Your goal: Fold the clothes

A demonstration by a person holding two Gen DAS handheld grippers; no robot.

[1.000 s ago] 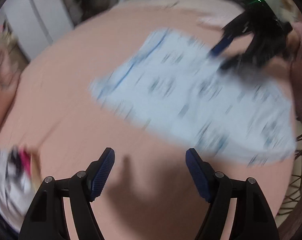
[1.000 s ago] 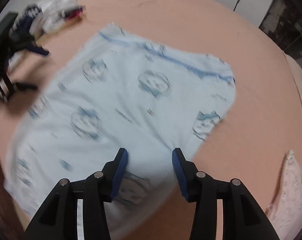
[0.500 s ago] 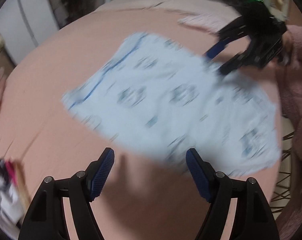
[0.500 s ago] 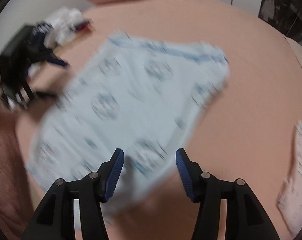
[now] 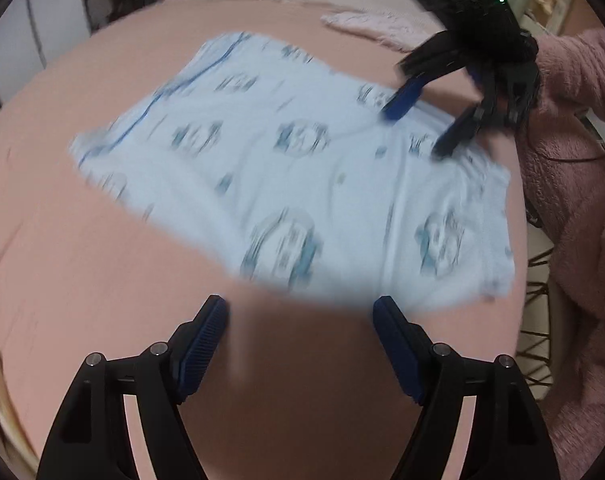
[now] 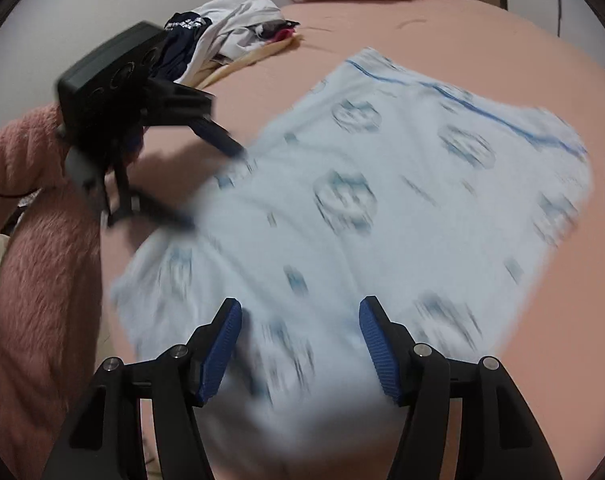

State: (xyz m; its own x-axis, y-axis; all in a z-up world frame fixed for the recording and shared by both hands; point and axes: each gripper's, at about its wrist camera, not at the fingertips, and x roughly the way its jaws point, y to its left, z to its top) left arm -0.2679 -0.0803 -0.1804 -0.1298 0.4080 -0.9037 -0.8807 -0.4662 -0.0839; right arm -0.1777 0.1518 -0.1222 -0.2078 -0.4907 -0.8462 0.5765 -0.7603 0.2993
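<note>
Both grippers are showing black angular frames with silver screw heads and ribbed blue pads: the left gripper point(image 5: 300, 312) here, the right gripper point(image 6: 300, 312) there. A fuzzy pink sleeve point(image 6: 34, 240) is covering the person's arm, a thin dark cable trailing across it.

Left gripper point(image 5: 300, 314) angled down, jaws wide, right gripper point(image 6: 300, 314) jaws opening, seemingly empty
</note>
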